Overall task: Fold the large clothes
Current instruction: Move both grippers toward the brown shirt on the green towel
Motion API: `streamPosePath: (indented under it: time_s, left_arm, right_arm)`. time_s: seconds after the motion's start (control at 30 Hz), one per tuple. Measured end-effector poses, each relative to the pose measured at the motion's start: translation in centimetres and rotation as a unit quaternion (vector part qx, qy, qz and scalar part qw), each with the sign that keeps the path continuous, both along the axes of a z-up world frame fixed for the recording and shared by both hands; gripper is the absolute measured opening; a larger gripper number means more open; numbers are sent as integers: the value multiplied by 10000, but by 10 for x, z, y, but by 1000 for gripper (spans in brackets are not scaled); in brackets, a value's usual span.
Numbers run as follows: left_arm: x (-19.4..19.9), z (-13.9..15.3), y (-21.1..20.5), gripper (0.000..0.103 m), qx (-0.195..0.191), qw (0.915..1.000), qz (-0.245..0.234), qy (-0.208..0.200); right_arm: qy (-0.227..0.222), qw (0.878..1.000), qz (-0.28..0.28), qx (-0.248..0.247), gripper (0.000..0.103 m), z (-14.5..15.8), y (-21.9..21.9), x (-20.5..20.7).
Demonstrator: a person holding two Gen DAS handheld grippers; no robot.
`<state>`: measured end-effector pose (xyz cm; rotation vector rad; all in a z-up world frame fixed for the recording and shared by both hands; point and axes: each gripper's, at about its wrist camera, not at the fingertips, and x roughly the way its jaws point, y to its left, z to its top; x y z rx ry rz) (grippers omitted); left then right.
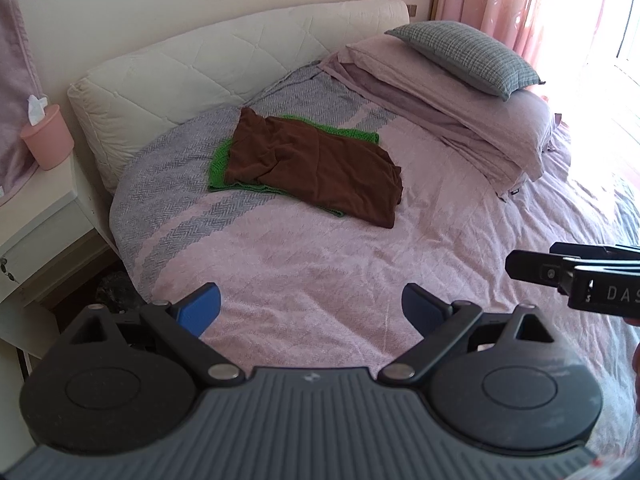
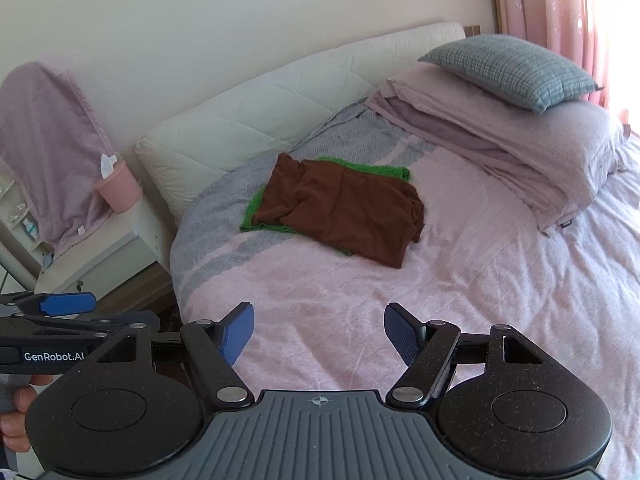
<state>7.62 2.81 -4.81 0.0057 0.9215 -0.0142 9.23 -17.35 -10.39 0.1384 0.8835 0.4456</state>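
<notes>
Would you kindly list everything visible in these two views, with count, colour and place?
Brown garment: one, brown, mid-bed, lying on the green one.
Green garment: one, green, under the brown one.
Bedspread: one, pink with grey stripes, covering the bed.
Headboard: one, cream, quilted, behind the bed.
Folded bedding: pink stack, far right of the bed.
Pillow: one, grey check, atop the stack.
Cup: one, pink, holding tissue, on the nightstand.
Curtain: pink, right.
Left gripper: open, empty.
Right gripper: open, empty.

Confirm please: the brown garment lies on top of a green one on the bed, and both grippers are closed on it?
Not quite. The brown garment does lie on the green one, but the left gripper and right gripper are open and empty, apart from it, as both wrist views show.
</notes>
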Motion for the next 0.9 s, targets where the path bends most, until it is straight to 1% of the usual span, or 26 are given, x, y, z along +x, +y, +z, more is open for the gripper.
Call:
streamPosePath:
  time_s: [0.1, 0.2, 0.37, 0.5, 0.57, 0.63, 0.7, 0.9]
  left_arm:
    - [29, -15, 15, 95, 24, 9999, -89, 115]
    - [65, -31, 34, 95, 54, 9996, -229, 172]
    - [133, -59, 68, 94, -36, 9991, -339, 267]
    - [190, -84, 89, 89, 33, 9978, -563, 359]
    - [218, -98, 98, 83, 35, 9970, -653, 415]
    - [247, -113, 106, 80, 2, 9961, -735, 497]
    - [273, -128, 111, 80, 16, 9952, -811, 543]
    - [347, -177, 124, 79, 76, 9930, -1003, 628]
  right_arm:
    - [214, 9997, -99, 36, 69, -16, 13, 23]
    - [421, 9988, -244, -42, 69, -35, 29, 52]
    - [534, 9967, -582, -193, 69, -64, 58, 105]
    - [560, 9944, -859, -249, 69, -88, 80, 151]
    - [582, 9933, -952, -285, 68, -101, 91, 173]
    - [591, 9926, -1015, -297, 66, -114, 100, 197]
    - [641, 9919, -1047, -325, 63, -128, 109, 221]
    - [727, 9912, -1035, -396, 58, -172, 134, 284]
